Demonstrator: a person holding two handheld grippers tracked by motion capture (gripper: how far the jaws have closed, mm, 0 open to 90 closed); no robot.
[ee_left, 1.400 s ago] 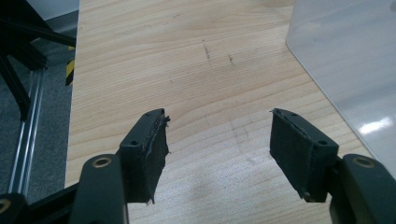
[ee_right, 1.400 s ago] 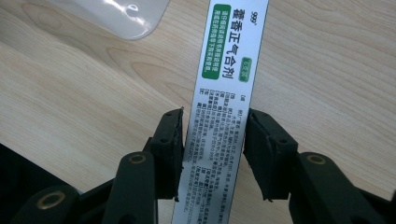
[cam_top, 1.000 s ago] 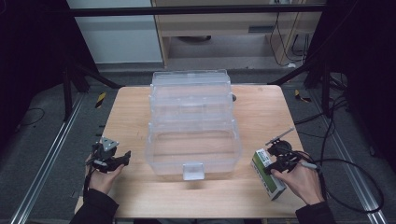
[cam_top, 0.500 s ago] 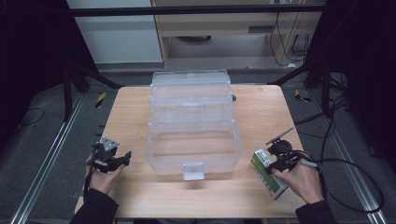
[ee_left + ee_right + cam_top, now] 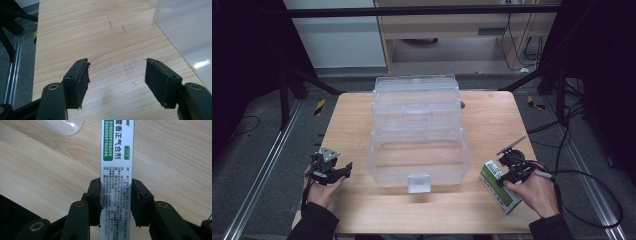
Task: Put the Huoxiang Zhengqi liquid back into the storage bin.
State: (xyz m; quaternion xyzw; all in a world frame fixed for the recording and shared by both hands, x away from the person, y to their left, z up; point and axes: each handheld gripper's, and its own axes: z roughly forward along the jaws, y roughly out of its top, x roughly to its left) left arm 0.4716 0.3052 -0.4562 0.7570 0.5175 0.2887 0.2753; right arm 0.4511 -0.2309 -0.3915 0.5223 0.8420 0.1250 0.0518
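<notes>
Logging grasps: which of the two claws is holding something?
The right claw: its jaws press both sides of the green-and-white medicine box. The left claw stands open over bare table.

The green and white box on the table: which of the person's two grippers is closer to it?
The right gripper: its jaws clamp the green and white box from both sides. The left gripper sits open across the table, beyond the clear bin.

Wooden table (image 5: 492,120), grey floor (image 5: 257,150), dim room
</notes>
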